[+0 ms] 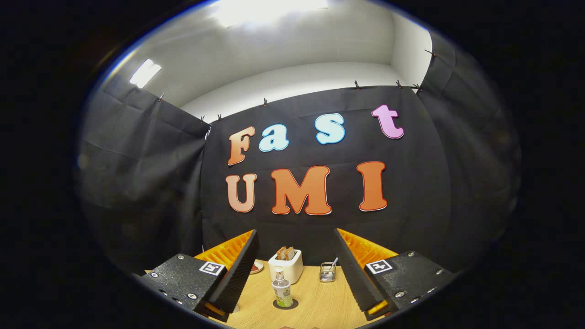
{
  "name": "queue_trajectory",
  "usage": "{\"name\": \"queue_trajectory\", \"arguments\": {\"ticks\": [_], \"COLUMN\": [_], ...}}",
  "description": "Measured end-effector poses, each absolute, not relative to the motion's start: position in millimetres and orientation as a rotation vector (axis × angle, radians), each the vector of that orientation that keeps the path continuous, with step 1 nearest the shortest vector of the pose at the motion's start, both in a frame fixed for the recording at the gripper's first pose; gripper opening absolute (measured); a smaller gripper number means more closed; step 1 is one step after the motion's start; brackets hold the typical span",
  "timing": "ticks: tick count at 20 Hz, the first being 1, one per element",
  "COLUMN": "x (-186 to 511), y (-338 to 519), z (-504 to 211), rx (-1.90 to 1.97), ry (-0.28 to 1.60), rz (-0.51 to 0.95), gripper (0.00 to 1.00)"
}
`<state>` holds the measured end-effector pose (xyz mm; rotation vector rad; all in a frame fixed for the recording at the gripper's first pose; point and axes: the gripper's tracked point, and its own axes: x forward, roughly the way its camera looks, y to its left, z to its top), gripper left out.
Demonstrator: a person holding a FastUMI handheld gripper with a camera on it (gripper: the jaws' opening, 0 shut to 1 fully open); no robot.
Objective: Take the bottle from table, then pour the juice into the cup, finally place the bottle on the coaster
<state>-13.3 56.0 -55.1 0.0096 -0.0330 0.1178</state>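
Note:
A small clear bottle (282,289) with a white cap and green-yellow juice stands upright on a dark round coaster (286,304) on the wooden table (320,299). It sits between and a little ahead of my two black fingers (237,269), well apart from both. My gripper (297,237) is open and holds nothing. The left finger partly hides the table on that side.
Beyond the bottle stands a white toaster (287,266) with two slices of toast. A small wire basket (327,272) sits to its right, and a small plate (256,267) peeks out beside the left finger. Black cloth walls close in the booth.

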Motion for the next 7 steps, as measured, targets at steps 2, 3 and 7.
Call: {"name": "queue_trajectory", "arguments": {"ticks": [2,3,7], "x": [-11.6,-11.0,-10.1], "y": [58.5,60.3,63.4], "z": [-54.9,-56.3,-54.7], "rx": [0.011,0.011,-0.001], "ry": [-0.035,-0.034,-0.044], "rz": [0.125,0.132,0.138], "gripper": [0.97,0.97,0.97]}}
